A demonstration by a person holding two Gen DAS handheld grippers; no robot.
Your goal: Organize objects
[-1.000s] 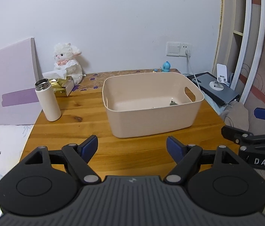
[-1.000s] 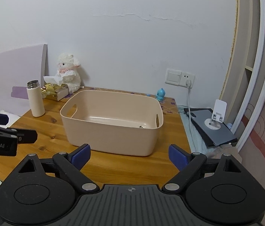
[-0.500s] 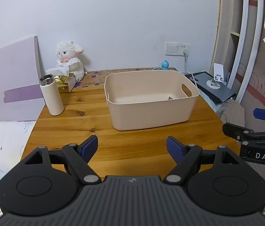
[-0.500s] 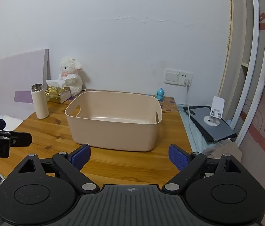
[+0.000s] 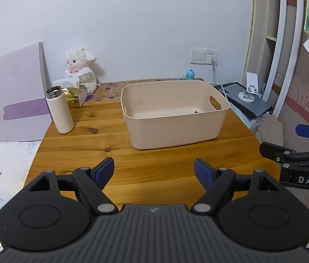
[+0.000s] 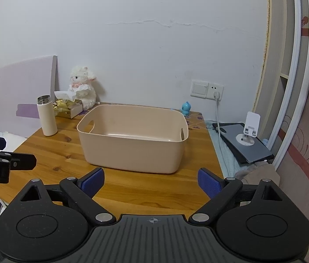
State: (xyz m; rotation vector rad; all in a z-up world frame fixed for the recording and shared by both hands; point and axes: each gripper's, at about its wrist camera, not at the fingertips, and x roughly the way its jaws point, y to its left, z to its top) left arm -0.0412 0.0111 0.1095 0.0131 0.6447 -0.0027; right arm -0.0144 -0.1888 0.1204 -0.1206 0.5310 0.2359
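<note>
Beige plastic storage bin standing on the wooden tabletop, straight ahead of the left hand-held gripper and apart from its fingertips, with bare wood between them. Both blue-padded fingers of this hand-held gripper are spread wide and grasp nothing. A small dark item lies on the bin floor near the wall with the handle cut-out; its kind cannot be told.

Ahead and to the left of the left hand-held gripper stands an upright white thermos bottle with an uncapped steel mouth. Beyond it, against the wall, sit a gold tissue box and a white plush lamb, the lamb just behind the box. A small blue figurine stands at the far tabletop edge, behind the bin.

In the right wrist view, the same bin lies ahead of the right hand-held gripper, slightly to its left, not touched. This hand-held gripper is likewise spread wide and carries nothing. The thermos bottle stands far left of it, the tissue box and lamb beyond, and the figurine past the bin's far right corner.

Each hand-held gripper appears at the edge of the other's view, level with the near tabletop edge. To the right of both, off the tabletop, a white phone stand rests on a dark flat tablet.
</note>
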